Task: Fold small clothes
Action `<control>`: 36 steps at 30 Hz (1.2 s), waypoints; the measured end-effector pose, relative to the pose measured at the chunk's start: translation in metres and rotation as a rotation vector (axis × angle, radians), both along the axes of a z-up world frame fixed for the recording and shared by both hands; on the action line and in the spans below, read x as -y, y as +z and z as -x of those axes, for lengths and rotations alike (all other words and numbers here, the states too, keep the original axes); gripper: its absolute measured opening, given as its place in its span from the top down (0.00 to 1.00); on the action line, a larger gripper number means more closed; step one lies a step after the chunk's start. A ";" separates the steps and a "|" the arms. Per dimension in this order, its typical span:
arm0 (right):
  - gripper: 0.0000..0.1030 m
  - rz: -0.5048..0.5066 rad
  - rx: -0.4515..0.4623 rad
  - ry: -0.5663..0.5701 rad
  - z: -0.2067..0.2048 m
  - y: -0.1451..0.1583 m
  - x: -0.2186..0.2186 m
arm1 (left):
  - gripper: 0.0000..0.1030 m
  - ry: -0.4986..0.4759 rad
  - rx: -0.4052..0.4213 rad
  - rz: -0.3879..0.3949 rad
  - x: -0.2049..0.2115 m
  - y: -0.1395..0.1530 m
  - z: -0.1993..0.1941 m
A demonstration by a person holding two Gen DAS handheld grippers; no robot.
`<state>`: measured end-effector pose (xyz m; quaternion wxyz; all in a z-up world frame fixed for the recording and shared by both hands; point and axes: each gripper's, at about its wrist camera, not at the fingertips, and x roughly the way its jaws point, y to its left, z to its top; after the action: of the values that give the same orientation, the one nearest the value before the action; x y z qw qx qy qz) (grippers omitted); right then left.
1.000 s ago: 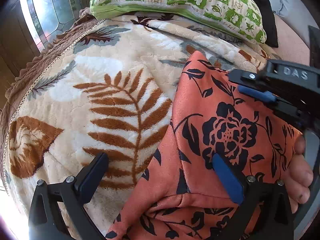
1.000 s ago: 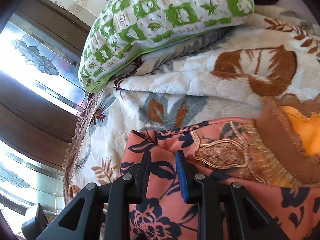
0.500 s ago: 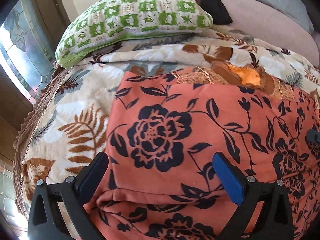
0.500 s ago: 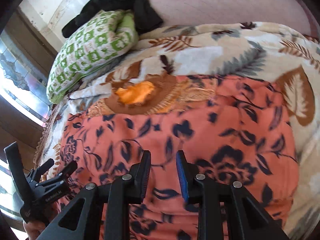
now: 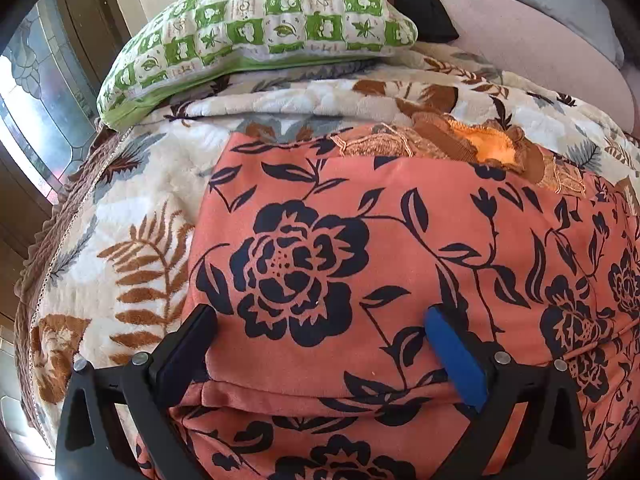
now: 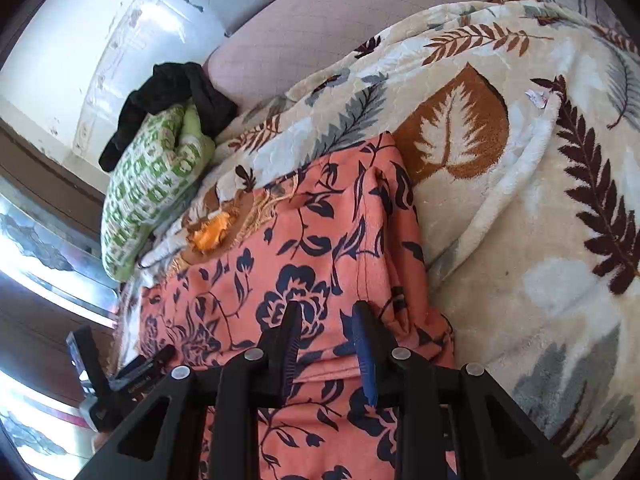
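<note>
- Lying spread on a leaf-print blanket [image 5: 132, 216], the orange flowered garment [image 5: 400, 240] fills the left wrist view; the left gripper [image 5: 318, 330] stands wide open over its folded edge, holding nothing.
- Right wrist view: the right gripper [image 6: 326, 338] has its jaws narrowly parted above the garment [image 6: 320, 240]; whether cloth is pinched, I cannot tell. A green pillow [image 6: 152, 184] lies beyond.

The left wrist camera looks steeply down, close over the orange floral garment [image 5: 400, 240], facing the green checked pillow [image 5: 256, 28]. The right wrist camera, rolled sideways, looks along the same garment [image 6: 320, 248] from its other end. Both views share the pillow [image 6: 152, 184] and leaf-print blanket [image 5: 120, 208].
</note>
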<state>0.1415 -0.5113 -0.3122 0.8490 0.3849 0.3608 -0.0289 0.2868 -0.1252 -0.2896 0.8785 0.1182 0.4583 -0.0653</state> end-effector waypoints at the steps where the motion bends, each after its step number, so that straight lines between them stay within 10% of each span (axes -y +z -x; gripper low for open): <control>1: 0.71 -0.006 0.000 0.005 -0.003 0.000 0.001 | 0.00 0.003 0.022 0.011 -0.002 0.005 0.001; 12: 0.72 -0.283 -0.057 -0.060 0.001 -0.036 0.032 | 0.00 0.136 -0.100 0.136 -0.049 -0.008 -0.025; 27: 0.72 0.077 -0.168 0.085 -0.002 -0.014 -0.020 | 0.01 0.111 -0.047 0.107 -0.050 -0.001 0.000; 36: 0.70 0.176 0.014 0.186 -0.031 0.028 -0.079 | 0.01 -0.075 0.006 0.202 0.016 0.016 0.027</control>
<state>0.1728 -0.4325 -0.2838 0.8810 0.2741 0.3851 0.0211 0.2594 -0.1409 -0.2734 0.8842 0.0463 0.4420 -0.1438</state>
